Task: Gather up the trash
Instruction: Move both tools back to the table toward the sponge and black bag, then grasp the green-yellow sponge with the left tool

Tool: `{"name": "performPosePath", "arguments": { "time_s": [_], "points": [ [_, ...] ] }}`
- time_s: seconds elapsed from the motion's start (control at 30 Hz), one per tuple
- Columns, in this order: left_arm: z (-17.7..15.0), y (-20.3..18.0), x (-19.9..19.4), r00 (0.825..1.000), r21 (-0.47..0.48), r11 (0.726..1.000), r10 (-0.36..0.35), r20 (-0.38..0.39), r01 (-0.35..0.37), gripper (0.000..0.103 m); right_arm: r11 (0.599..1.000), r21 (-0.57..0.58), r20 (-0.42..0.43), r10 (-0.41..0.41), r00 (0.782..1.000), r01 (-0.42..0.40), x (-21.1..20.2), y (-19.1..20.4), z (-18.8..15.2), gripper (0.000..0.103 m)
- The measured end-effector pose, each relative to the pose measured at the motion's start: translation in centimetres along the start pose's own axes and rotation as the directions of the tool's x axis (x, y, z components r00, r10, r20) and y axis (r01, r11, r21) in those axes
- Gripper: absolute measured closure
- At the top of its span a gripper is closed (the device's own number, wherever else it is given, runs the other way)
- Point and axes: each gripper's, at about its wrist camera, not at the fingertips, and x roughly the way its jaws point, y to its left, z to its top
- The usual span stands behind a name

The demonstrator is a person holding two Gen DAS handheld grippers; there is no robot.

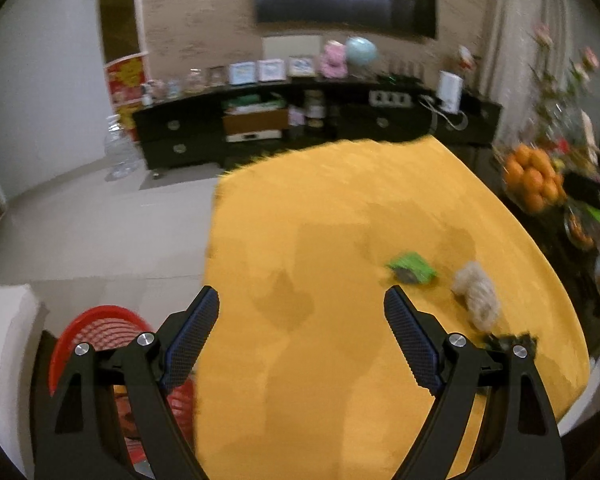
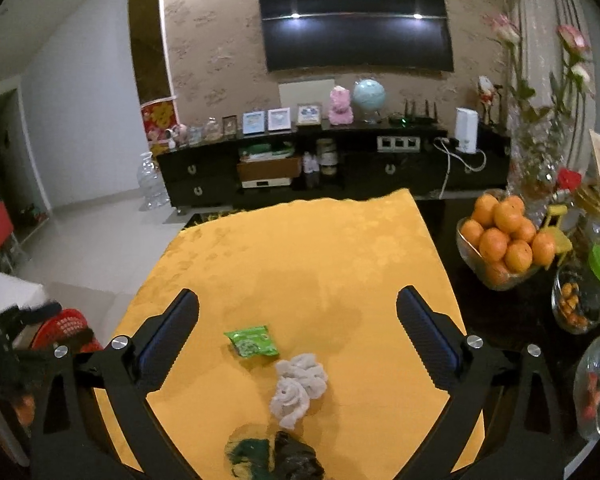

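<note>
On the yellow tablecloth (image 2: pixel 300 248) lie a green snack wrapper (image 2: pixel 253 341), a crumpled white tissue (image 2: pixel 298 388) and a dark crumpled wrapper (image 2: pixel 276 456) at the near edge. My right gripper (image 2: pixel 298 300) hangs open above them, nothing between its fingers. My left gripper (image 1: pixel 302 300) is open and empty over the cloth's left part; the green wrapper (image 1: pixel 412 268), the tissue (image 1: pixel 476 296) and a dark scrap (image 1: pixel 508 340) lie to its right. A red basket (image 1: pixel 96 332) stands below the table's left edge, behind the left finger.
A glass bowl of oranges (image 2: pixel 504 240), jars and a vase of flowers (image 2: pixel 540 128) crowd the dark table (image 2: pixel 500 312) right of the cloth. A black TV cabinet (image 2: pixel 332 168) and a wall screen (image 2: pixel 356 20) stand beyond. Tiled floor (image 2: pixel 92 240) lies left, where the red basket (image 2: pixel 66 328) shows.
</note>
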Motion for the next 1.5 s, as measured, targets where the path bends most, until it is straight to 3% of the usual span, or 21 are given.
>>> {"name": "performPosePath", "arguments": {
  "time_s": [0.27,0.53,0.73,0.9,1.03,1.23,1.5],
  "points": [
    [-2.0,-6.4,2.5,0.992,0.112,0.988,-0.093,-0.085,0.102,0.021,0.996,0.084,-0.057,0.007,0.998,-0.002,0.7,-2.0,-0.5,0.007],
    [-3.9,-10.9,4.6,0.964,0.136,0.967,-0.191,-0.185,0.218,0.021,0.998,0.045,-0.022,-0.045,0.999,0.046,0.0,-2.0,-0.6,0.007],
    [-6.1,-13.9,6.1,0.950,0.217,0.945,-0.189,-0.250,0.245,0.022,0.998,0.046,-0.034,-0.031,0.999,0.032,0.3,-2.2,-0.5,0.007],
    [-6.9,-14.9,7.0,0.935,0.206,0.938,-0.217,-0.281,0.280,0.022,0.997,0.070,-0.054,-0.006,0.999,0.010,0.6,-2.5,-0.5,0.007],
    [-6.8,-15.1,7.5,0.922,0.169,0.935,-0.253,-0.294,0.311,0.034,0.996,0.092,-0.067,0.011,0.998,-0.005,0.9,-2.6,-0.5,0.007],
    [-7.0,-14.8,8.2,0.883,0.074,0.919,-0.348,-0.316,0.388,0.055,0.996,0.087,-0.079,0.018,0.997,-0.011,1.2,-2.4,-0.7,0.007],
    [-6.7,-13.5,7.7,0.897,0.082,0.924,-0.337,-0.285,0.373,0.062,0.992,0.121,-0.102,0.031,0.994,-0.018,1.9,-2.8,-1.0,0.007]
  ]
}}
